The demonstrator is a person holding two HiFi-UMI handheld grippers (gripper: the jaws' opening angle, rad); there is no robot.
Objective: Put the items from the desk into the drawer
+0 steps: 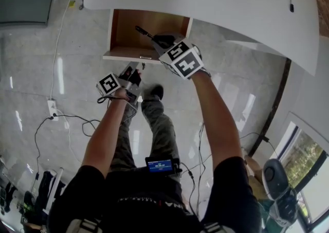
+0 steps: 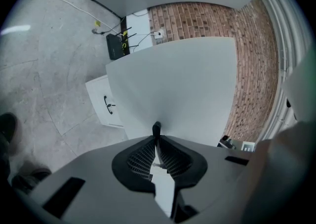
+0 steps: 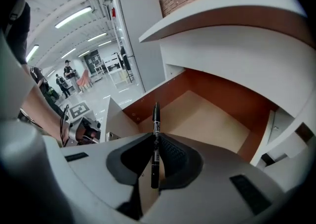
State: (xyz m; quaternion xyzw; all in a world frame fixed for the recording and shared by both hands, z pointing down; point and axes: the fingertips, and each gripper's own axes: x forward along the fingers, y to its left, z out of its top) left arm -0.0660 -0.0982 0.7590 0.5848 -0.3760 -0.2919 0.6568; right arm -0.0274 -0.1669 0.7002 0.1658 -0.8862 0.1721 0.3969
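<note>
Right claw around black pen, label unreadable, over drawer

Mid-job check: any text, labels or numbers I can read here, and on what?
No text is readable.
Thin black pen in the right gripper: white label print, too small to read.
Small black device with blue screen at the person's waist: blurred.
Gripper marker cube: square patterns only.

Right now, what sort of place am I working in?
Probably an open-plan office or lab: a white curved desk with an open wooden drawer, a brick wall, and ceiling strip lights over a polished floor.
</note>
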